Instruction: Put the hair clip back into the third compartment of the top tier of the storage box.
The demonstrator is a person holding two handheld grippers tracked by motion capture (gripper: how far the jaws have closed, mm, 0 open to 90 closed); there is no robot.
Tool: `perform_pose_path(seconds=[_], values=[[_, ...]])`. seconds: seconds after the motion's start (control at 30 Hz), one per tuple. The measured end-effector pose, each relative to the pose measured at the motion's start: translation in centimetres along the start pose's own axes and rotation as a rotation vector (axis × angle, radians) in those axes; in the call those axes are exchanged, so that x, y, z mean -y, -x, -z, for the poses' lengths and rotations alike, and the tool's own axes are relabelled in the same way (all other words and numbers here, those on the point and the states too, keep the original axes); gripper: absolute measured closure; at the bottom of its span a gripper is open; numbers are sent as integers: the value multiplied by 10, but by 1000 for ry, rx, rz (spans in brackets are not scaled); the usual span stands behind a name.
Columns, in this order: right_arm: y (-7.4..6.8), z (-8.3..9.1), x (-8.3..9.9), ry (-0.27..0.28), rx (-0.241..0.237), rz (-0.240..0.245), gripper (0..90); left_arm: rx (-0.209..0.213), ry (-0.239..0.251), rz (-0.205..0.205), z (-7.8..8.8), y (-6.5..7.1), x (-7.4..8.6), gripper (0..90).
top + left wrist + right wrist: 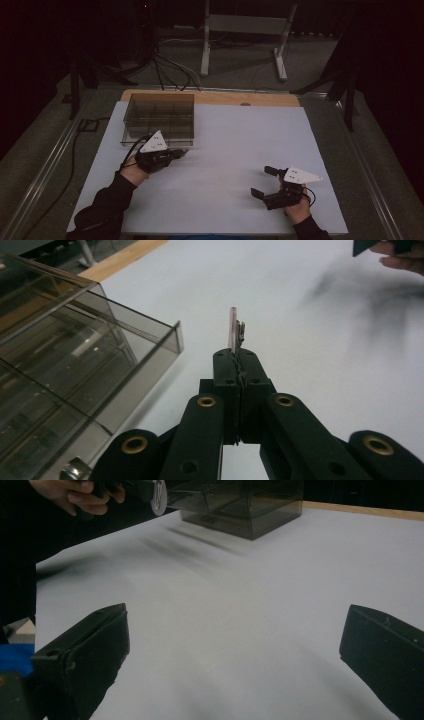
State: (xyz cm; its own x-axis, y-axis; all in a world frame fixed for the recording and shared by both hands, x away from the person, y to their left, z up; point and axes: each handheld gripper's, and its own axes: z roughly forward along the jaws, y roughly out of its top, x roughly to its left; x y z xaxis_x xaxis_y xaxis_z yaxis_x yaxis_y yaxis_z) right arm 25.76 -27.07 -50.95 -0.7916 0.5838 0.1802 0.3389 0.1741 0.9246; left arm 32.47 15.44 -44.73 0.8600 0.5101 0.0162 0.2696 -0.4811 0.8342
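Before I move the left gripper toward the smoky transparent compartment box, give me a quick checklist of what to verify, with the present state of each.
1. Left gripper shut on the thin flat pinkish piece: ok, jaws closed together with the piece sticking out past the tips.
2. What the piece is: cannot tell; seen edge-on in the left gripper view, a round pale shape in the right gripper view.
3. Smoky transparent compartment box open on top: ok, no lid seen, dividers visible.
4. Compartments free: cannot tell, too dark.
5. Right gripper out of the way: ok, jaws wide open, holding nothing, on the other side of the white table surface.
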Motion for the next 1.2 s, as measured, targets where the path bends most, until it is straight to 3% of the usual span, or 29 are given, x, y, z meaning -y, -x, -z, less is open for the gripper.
perform_pose_path(seconds=[0.57,1.2], values=[[0,0,0,-3,-1,-3,0,-19,52,39,5,-8,-8,900],[0,0,0,-5,1,-3,0,-88,100,70,18,-22,-13,900]])
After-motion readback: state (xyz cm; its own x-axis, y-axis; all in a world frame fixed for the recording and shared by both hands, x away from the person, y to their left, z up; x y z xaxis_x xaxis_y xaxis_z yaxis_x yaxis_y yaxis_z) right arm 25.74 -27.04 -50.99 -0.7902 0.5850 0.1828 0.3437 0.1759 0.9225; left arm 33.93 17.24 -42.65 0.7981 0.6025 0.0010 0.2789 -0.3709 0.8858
